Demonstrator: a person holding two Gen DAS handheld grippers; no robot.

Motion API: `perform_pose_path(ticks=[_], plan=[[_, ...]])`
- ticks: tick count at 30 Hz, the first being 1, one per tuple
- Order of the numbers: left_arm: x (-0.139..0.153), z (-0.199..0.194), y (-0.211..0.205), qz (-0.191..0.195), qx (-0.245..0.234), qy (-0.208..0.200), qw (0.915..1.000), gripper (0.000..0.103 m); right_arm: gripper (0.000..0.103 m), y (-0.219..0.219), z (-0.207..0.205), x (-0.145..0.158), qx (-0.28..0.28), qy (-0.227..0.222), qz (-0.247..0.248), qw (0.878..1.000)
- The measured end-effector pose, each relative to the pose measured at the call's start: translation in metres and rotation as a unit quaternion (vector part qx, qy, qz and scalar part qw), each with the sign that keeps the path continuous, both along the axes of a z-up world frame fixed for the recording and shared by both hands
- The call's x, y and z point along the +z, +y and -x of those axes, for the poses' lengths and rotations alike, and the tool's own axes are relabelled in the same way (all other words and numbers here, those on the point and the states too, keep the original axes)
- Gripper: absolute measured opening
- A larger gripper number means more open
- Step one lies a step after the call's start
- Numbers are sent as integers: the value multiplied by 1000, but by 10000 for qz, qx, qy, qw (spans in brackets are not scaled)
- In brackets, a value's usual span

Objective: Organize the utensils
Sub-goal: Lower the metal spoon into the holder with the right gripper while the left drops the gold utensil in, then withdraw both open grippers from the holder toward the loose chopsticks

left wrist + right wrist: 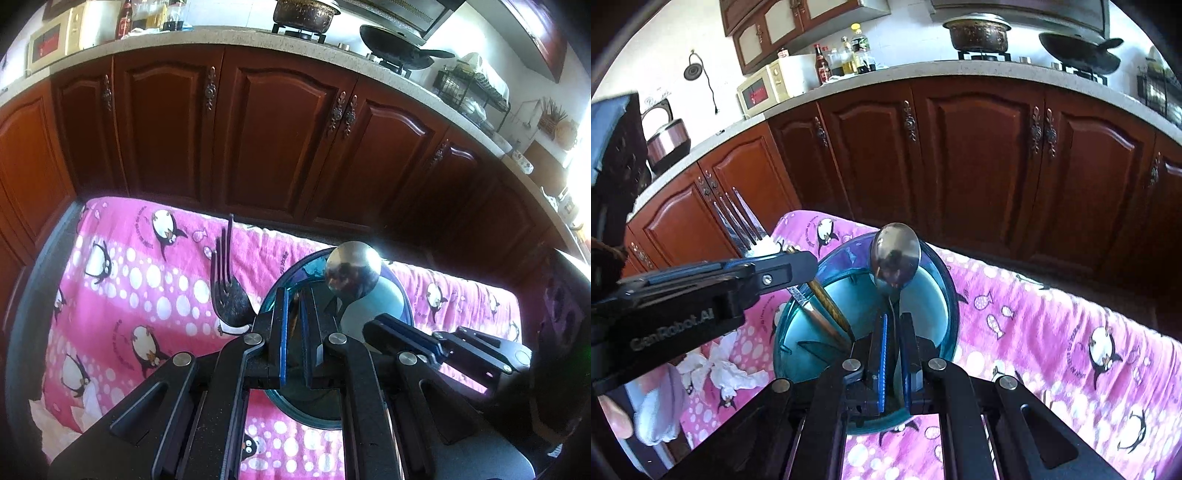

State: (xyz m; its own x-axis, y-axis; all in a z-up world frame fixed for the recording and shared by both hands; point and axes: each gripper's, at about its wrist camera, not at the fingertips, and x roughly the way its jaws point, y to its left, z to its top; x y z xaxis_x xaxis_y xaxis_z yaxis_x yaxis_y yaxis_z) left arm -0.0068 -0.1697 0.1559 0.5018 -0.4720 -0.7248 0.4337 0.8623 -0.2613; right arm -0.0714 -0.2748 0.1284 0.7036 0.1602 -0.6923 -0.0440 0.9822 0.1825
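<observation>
A blue translucent cup (798, 350) stands on a pink penguin cloth. My right gripper (894, 332) is shut on the handle of a metal spoon (895, 258), whose bowl stands up over the cup's far rim. From the left, my left gripper (798, 264) is shut on a fork (742, 221) together with a brown wooden chopstick (827, 306). The tines point up and the lower ends reach down into the cup. In the left wrist view, the left gripper (294, 321) pinches a brown shaft over the cup (306, 413). There the fork (229, 291) leans left, and the spoon (352, 271) rises from the right gripper (373, 326).
The pink cloth (129, 280) covers a small table in front of dark wooden cabinets (979, 166). Crumpled white tissue (727, 369) lies left of the cup. A person's hand and sleeve (646, 413) are at the lower left. The counter behind holds a microwave (764, 88), bottles and pots.
</observation>
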Motion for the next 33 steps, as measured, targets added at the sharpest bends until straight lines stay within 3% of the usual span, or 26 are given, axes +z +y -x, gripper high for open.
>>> perform_pose_path(ticks=[5, 13, 22, 33], plan=[[-2, -2, 3, 9, 63, 102, 9999, 9, 21, -4, 16, 4, -53, -39, -159, 9999], [10, 10, 8, 141, 10, 98, 9999, 36, 26, -16, 58, 17, -240, -176, -326, 9990], [32, 47, 11, 18, -25, -240, 9997, 42, 30, -27, 99, 26, -547, -182, -343, 9977], [37, 110, 7, -239, -112, -565, 9981, 46, 38, -32, 152, 40, -906, -261, -108, 9955]])
